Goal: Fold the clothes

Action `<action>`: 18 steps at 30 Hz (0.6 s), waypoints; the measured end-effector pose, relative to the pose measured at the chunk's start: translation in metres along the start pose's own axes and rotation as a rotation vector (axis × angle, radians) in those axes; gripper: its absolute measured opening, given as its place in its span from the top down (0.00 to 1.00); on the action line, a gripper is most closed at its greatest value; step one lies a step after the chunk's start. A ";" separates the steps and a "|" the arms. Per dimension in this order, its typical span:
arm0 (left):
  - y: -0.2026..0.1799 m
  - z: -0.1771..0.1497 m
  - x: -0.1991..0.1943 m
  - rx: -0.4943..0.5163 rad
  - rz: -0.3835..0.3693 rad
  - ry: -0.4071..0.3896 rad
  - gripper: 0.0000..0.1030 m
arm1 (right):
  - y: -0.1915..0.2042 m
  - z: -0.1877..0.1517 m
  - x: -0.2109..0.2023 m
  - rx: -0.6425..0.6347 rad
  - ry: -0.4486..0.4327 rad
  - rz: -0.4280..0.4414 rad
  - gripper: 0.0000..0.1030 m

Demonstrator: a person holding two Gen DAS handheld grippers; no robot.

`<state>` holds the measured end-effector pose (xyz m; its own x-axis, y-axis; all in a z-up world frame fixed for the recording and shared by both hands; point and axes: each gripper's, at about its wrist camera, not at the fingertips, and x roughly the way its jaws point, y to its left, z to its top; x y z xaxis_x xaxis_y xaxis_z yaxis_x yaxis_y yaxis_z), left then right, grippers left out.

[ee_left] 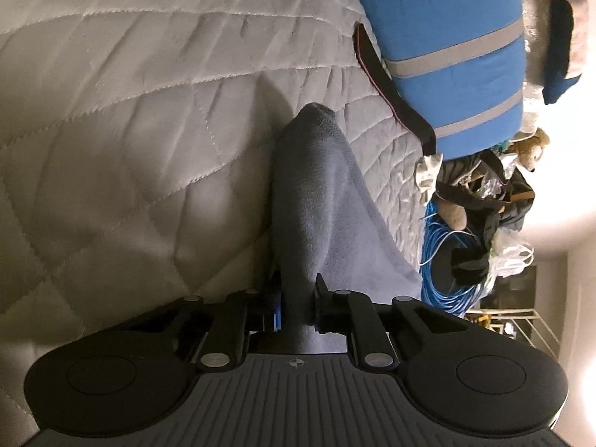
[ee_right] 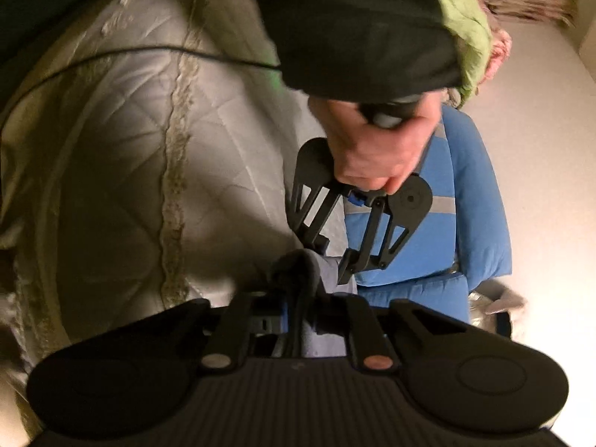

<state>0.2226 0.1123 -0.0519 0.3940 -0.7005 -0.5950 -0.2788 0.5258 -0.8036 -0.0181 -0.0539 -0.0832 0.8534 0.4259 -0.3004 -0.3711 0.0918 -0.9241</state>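
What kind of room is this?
Most likely a bedroom: a quilted bedspread covers what looks like a bed, a blue pillow lies on it, and soft toys sit among clutter beside it.

Dim warm light, glare at the right, fisheye-bent edges, right-wrist view motion-blurred.

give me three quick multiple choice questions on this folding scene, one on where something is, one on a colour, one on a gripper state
1. Where does the blue striped bedding lie in the left wrist view?
A. right of the grey cloth
B. left of it
C. under the gripper

2. What colour is the cloth?
A. red
B. grey
C. yellow

3. How is the left gripper?
A. wide open, empty
B. out of view
C. shut on the cloth

Answers: 1 A, it borders the white quilt on the right; 2 B, soft grey fabric; 3 C, cloth is pinched between its fingers.
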 end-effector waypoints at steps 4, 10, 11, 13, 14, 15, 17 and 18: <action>0.001 0.002 0.000 0.008 -0.005 -0.007 0.88 | -0.003 -0.005 -0.008 0.023 -0.018 0.027 1.00; 0.005 0.003 -0.001 0.006 -0.024 -0.004 0.88 | -0.007 0.002 -0.020 0.074 -0.035 0.037 1.00; 0.006 0.002 -0.002 -0.002 -0.028 -0.005 0.85 | -0.007 0.002 -0.019 0.070 -0.035 0.036 1.00; 0.008 0.000 -0.003 -0.023 -0.042 -0.008 0.84 | -0.004 0.006 -0.018 0.070 -0.029 0.015 0.98; 0.009 0.000 -0.004 -0.030 -0.051 -0.006 0.81 | -0.003 0.007 -0.020 0.078 -0.034 -0.004 0.75; 0.010 -0.001 -0.005 -0.036 -0.059 -0.004 0.79 | -0.004 0.007 -0.022 0.102 -0.040 -0.010 0.56; 0.010 -0.002 -0.006 -0.034 -0.074 0.006 0.71 | -0.006 0.005 -0.027 0.160 -0.051 -0.010 0.10; 0.010 -0.003 -0.007 -0.032 -0.081 0.012 0.69 | -0.010 0.003 -0.030 0.213 -0.057 0.008 0.00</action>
<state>0.2149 0.1210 -0.0553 0.4062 -0.7459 -0.5278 -0.2746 0.4513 -0.8491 -0.0410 -0.0649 -0.0637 0.8305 0.4769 -0.2879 -0.4515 0.2735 -0.8493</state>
